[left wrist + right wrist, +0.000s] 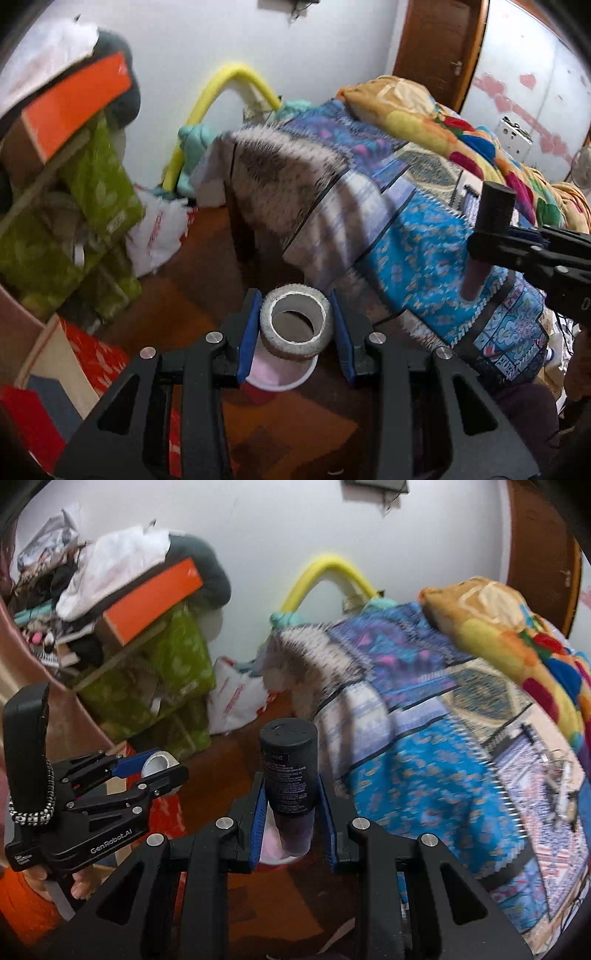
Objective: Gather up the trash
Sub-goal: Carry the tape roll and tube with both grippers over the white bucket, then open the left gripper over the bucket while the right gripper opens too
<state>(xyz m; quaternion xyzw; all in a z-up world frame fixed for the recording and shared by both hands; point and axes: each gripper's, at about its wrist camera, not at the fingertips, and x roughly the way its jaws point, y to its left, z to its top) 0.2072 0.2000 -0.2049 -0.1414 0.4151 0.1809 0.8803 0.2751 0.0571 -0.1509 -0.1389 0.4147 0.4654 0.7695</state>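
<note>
The left gripper (295,325) is clenched on a used tape roll (295,325), its blue pads pressing both sides of the ring. Just below the jaws, on the brown floor, a small bin (291,380) with a white rim and a pale pink lining waits.

The right gripper (291,805) grasps a dark tube-shaped bottle (289,775), upright between its blue pads. The same bin (271,845) shows beneath and behind the bottle.

Beyond both jaws, to the right, a bed (424,221) lies under bright patterned blankets. To the left is a cluttered heap with an orange box (74,107) and green bags (99,184).

Judging by this, both pieces of trash are picked up and held above the bin. Letting them drop in remains.
</note>
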